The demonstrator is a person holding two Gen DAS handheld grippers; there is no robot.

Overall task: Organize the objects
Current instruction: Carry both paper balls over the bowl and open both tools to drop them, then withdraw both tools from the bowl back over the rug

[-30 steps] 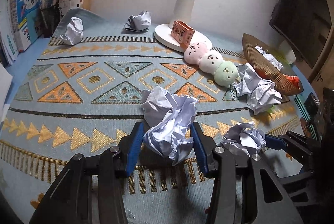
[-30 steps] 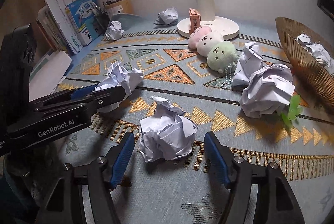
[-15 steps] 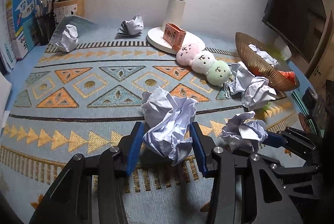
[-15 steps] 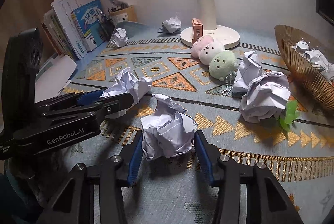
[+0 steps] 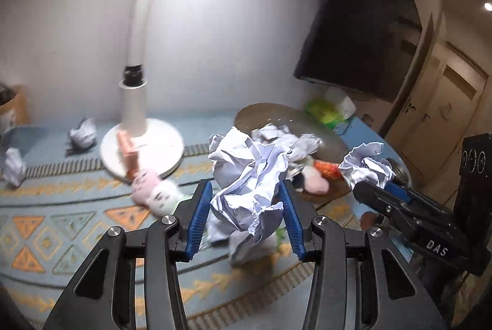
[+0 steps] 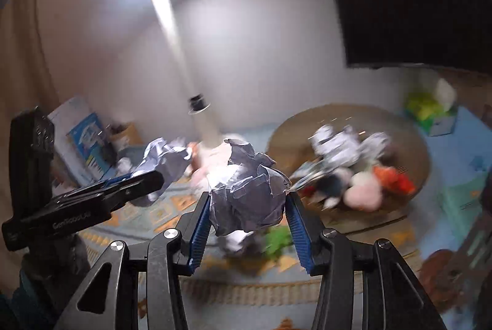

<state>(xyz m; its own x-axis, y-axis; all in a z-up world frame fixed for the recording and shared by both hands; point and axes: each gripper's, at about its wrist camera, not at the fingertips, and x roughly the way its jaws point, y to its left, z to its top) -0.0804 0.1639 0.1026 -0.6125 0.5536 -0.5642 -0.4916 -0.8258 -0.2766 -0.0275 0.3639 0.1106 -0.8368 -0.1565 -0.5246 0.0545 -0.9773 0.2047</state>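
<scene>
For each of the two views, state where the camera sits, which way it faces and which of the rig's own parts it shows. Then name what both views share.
Left wrist: behind the left gripper, facing lamp base and basket; own fingers clamp a paper ball; right gripper at right.
Right wrist: behind the right gripper, same way; own ball; left gripper at left.
Shared: lamp, basket, both balls, both grippers.
</scene>
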